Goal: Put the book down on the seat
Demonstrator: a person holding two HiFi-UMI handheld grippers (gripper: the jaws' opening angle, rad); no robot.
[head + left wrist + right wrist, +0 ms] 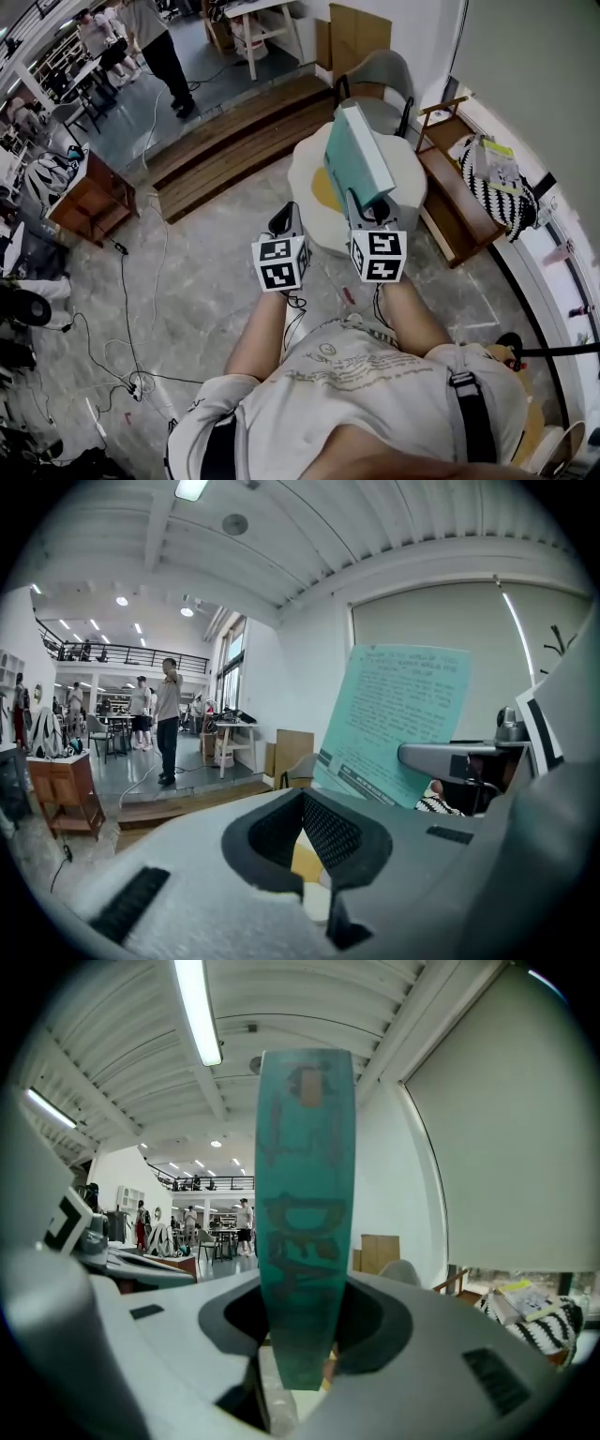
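A teal book (pixel 356 155) stands upright on its edge in my right gripper (pixel 367 212), which is shut on its lower end. In the right gripper view the book's spine (pixel 305 1213) rises straight up from between the jaws. It hangs over a white round seat (pixel 412 173) with a yellow centre (pixel 322 190). My left gripper (pixel 286 221) is just left of the book, beside the seat's near edge, shut and holding nothing. The left gripper view shows the book's cover (pixel 394 719) to the right, with the seat below the jaws.
A grey chair (pixel 380 84) stands behind the seat. On the right, a low wooden bench (pixel 459 211) carries a striped bag (pixel 497 187). A wooden step (pixel 234 141) crosses the floor beyond; a small wooden table (pixel 89 197) and cables (pixel 131 356) lie left. People (pixel 159 47) stand far back.
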